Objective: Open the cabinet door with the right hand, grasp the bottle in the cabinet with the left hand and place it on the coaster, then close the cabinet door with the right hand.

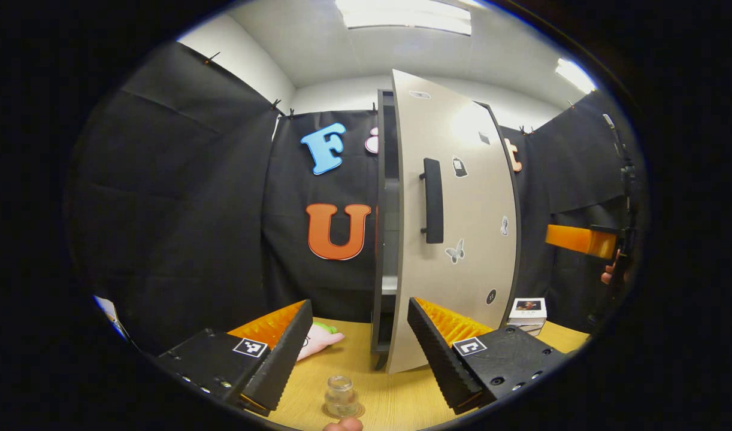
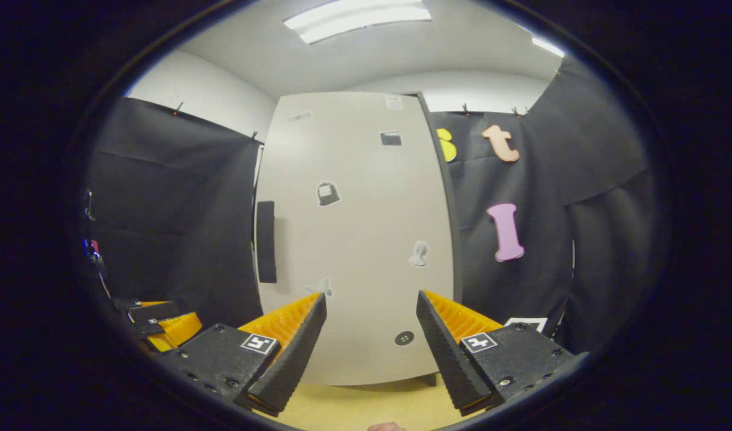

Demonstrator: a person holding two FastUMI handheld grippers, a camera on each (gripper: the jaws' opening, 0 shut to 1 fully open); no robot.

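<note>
Bottle [image 1: 341, 395] is standing upright on the coaster [image 1: 344, 412] at the bottom centre of the left gripper view, on the wooden table [image 1: 396, 395]. The left gripper [image 1: 360, 341] is hanging above it, fingers spread wide and gripping nothing. Behind it, the cabinet door [image 1: 456, 221] is standing ajar, its dark handle [image 1: 433, 200] facing the camera. In the right gripper view, the right gripper [image 2: 371, 338] is pointing at the door's pale face, fingers wide apart and empty.
</note>
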